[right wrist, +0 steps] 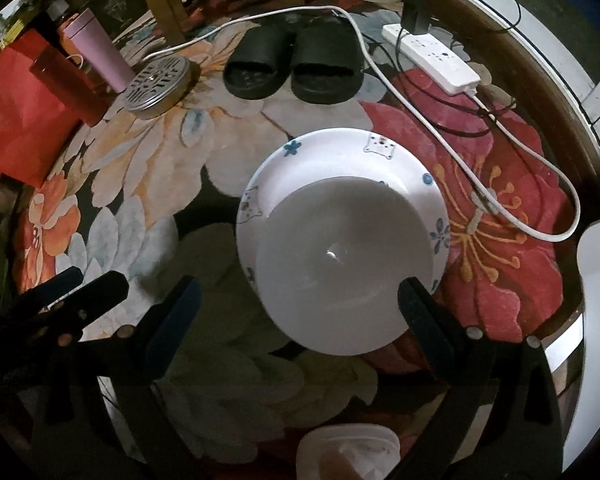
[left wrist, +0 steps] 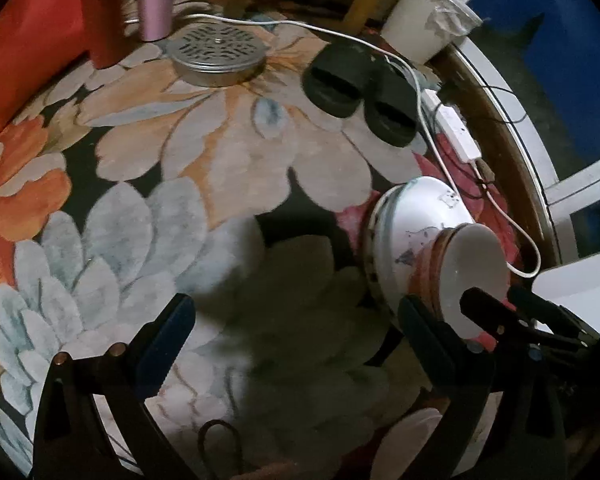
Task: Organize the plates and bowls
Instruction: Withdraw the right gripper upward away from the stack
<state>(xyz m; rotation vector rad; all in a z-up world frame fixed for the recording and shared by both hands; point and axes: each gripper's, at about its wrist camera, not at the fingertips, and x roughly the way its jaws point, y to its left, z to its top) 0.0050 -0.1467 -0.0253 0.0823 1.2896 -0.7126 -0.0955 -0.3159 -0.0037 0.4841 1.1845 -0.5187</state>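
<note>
Spreading both pairs of jaws wide, we grasp nothing: our right gripper (right wrist: 300,308) straddles the white bowl (right wrist: 340,256), nested in the patterned plate (right wrist: 340,148) at twelve o'clock on the carpet (right wrist: 140,168), so releasing seems done. Our left gripper (left wrist: 296,320) waits at nine o'clock.

dim room, floral rug (right wrist: 500,240), wooden chair legs (right wrist: 168,8)

- A plain white bowl (right wrist: 340,264) sits nested in a wider white bowl with blue flower and cat prints (right wrist: 374,148), centre of the right wrist view.
- In the left wrist view, the stack (left wrist: 420,236) appears lower right, tilted sideways.
</note>
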